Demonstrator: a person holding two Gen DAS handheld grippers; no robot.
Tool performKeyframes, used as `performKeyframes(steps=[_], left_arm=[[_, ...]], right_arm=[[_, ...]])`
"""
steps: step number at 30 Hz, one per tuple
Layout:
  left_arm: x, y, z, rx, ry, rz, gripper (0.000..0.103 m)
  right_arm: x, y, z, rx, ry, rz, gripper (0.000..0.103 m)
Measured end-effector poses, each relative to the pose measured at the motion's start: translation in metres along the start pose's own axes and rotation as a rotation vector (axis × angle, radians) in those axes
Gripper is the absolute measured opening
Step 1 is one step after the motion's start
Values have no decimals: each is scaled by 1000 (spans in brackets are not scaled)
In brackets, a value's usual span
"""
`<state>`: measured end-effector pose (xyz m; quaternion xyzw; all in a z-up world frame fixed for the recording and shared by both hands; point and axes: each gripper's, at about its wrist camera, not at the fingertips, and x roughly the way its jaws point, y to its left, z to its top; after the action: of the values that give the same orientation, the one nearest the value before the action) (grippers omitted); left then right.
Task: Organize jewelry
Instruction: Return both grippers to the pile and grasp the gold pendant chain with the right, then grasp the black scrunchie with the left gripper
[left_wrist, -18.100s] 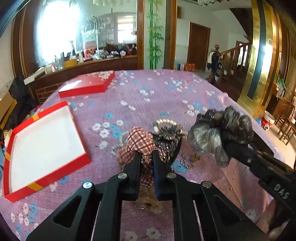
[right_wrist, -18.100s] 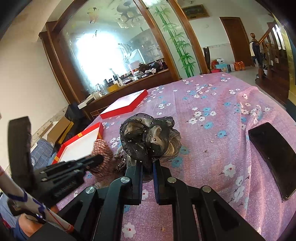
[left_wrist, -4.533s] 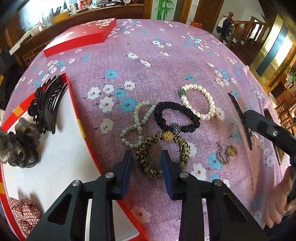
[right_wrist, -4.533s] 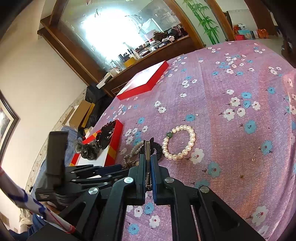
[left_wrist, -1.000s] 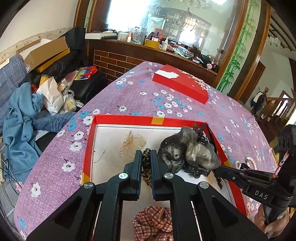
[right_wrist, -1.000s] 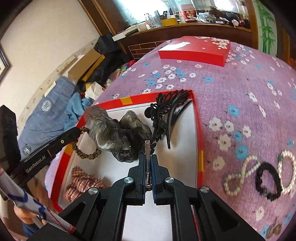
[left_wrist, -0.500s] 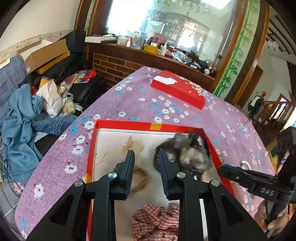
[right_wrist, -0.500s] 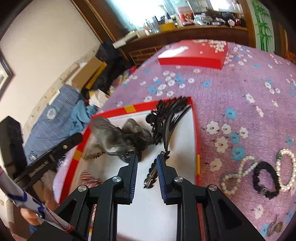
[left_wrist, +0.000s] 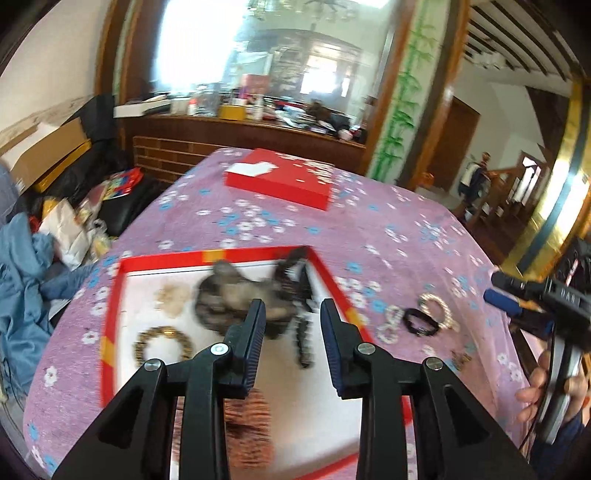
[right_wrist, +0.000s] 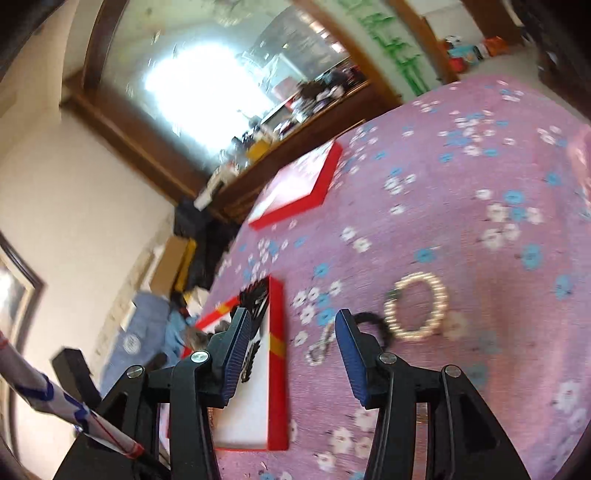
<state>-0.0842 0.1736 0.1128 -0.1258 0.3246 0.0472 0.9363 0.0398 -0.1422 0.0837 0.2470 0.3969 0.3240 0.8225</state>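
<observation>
Left wrist view: my left gripper (left_wrist: 291, 325) has just been opening, jaws now apart with nothing between them, above the red-rimmed tray (left_wrist: 113, 295) that holds the leopard scrunchie (left_wrist: 163, 345) at 9 o'clock, the grey scrunchie (left_wrist: 236, 295), a black claw clip (left_wrist: 295, 277) at 12 and a blurred plaid scrunchie (left_wrist: 247, 424) at 6. Right wrist view: my right gripper (right_wrist: 291, 347) has also just been opening, empty and wider, over the tray's edge (right_wrist: 277, 354); pearl bracelet (right_wrist: 417, 306), black hair tie (right_wrist: 373, 325) and pale bead bracelet (right_wrist: 321, 347) lie on the floral cloth (right_wrist: 480, 184) at 1 o'clock.
</observation>
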Motion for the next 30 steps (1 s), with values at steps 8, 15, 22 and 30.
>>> performKeyframes(steps=[8, 15, 22, 30], left_arm=[[20, -64, -11, 107, 85, -81, 40], [40, -101, -21, 164, 158, -103, 43], [49, -109, -25, 173, 179, -97, 44], [57, -111, -22, 170, 212, -109, 47]], right_arm=[[-38, -31, -5, -46, 64, -9, 66], [-10, -41, -37, -213, 249, -252, 67], [19, -36, -53, -316, 322, -352, 42], [26, -35, -49, -351, 282, -404, 8]])
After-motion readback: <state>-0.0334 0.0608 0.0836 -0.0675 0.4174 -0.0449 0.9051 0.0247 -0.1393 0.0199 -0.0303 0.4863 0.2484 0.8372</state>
